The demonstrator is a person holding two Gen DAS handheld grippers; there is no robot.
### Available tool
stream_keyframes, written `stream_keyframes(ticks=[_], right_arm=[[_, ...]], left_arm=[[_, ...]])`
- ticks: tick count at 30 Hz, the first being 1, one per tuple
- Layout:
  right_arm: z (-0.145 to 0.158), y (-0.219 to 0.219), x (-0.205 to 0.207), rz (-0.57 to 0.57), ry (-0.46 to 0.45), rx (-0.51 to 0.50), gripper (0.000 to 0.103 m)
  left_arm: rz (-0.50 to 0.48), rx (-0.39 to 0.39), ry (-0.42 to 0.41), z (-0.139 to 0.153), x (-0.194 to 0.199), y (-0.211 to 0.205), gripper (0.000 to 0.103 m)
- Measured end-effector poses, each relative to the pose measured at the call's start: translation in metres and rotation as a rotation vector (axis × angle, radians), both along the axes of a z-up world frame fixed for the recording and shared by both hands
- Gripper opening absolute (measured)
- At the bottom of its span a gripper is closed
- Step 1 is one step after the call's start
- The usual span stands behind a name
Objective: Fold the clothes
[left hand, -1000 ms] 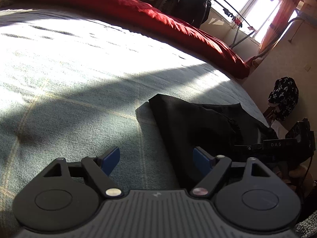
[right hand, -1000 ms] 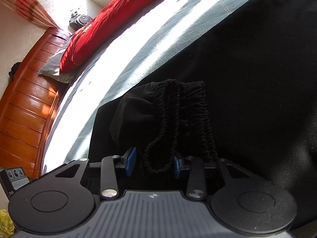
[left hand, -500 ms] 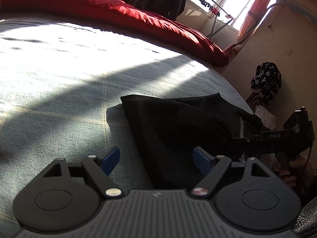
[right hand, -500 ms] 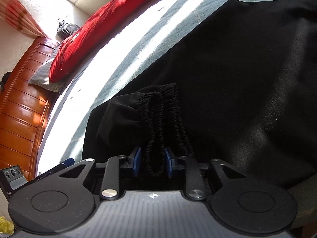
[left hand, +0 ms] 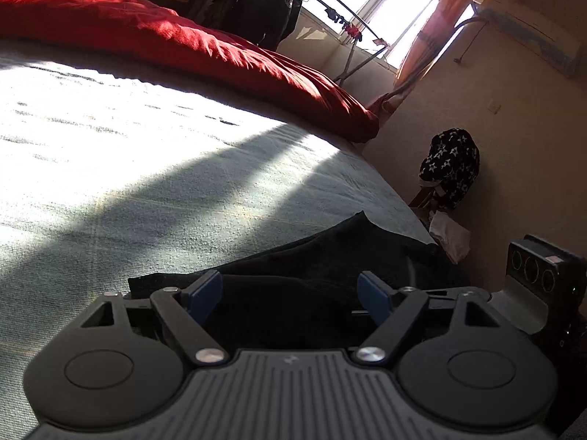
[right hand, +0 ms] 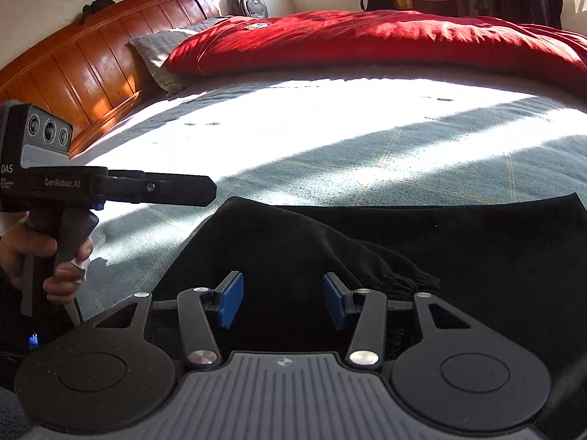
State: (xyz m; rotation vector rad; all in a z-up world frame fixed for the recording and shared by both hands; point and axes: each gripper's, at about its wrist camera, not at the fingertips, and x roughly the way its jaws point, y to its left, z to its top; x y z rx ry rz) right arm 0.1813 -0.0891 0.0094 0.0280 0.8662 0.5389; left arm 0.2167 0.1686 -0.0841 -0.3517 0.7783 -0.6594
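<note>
A black garment [right hand: 477, 242] lies spread on the grey-green bedcover [right hand: 367, 161], its gathered elastic waistband [right hand: 403, 275] resting loose on top. My right gripper [right hand: 283, 300] hovers just above the cloth. Its jaws are opening, and the blue pads [right hand: 231, 299] press on nothing. My left gripper [left hand: 290, 295] is open over the garment's left edge [left hand: 330, 256], with dark cloth below the gap and nothing gripped. In the right wrist view the left gripper [right hand: 211, 192] reaches in from the left, carried by a hand [right hand: 36, 253].
A red duvet [right hand: 367, 44] runs along the far side of the bed. A wooden headboard [right hand: 91, 69] and a grey pillow [right hand: 157, 47] are at the left. Past the bed's right edge sit a star-patterned bag [left hand: 451, 161] on the floor and a clothes rack [left hand: 264, 3] by the window.
My right gripper has let go of the bunched waistband, risen and rolled upright, so the waistband now lies on the garment. My left gripper has swung in over the garment's left edge.
</note>
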Motion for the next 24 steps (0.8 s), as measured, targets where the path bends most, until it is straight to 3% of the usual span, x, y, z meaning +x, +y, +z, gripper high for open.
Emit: stream_keyframes(ticks=[5,9,14,18,22,24], right_arm=[[-0.023,-0.025,-0.002,-0.022,0.044,0.014,0.053],[-0.014,-0.034,-0.01,-0.002,0.036,0.045,0.053],[0.007,-0.044,-0.02,0.052,-0.01,0.077,0.07],[-0.007,-0.055,-0.012,0.081,0.033,0.107,0.07],[-0.01,-0.063,-0.007,0.145,0.051,0.163,0.078],[-0.01,-0.063,-0.006,0.177,0.05,0.167,0.081]], left_arm=[[0.02,0.055,0.049,-0.036,0.025,-0.021,0.08],[0.059,0.087,0.054,-0.019,0.017,-0.023,0.08],[0.066,0.147,0.035,0.011,-0.022,-0.028,0.083],[0.108,0.158,0.096,0.0,-0.051,-0.033,0.086],[0.246,0.151,0.165,-0.007,-0.069,-0.03,0.085],[0.289,0.138,0.15,0.007,-0.079,-0.029,0.085]])
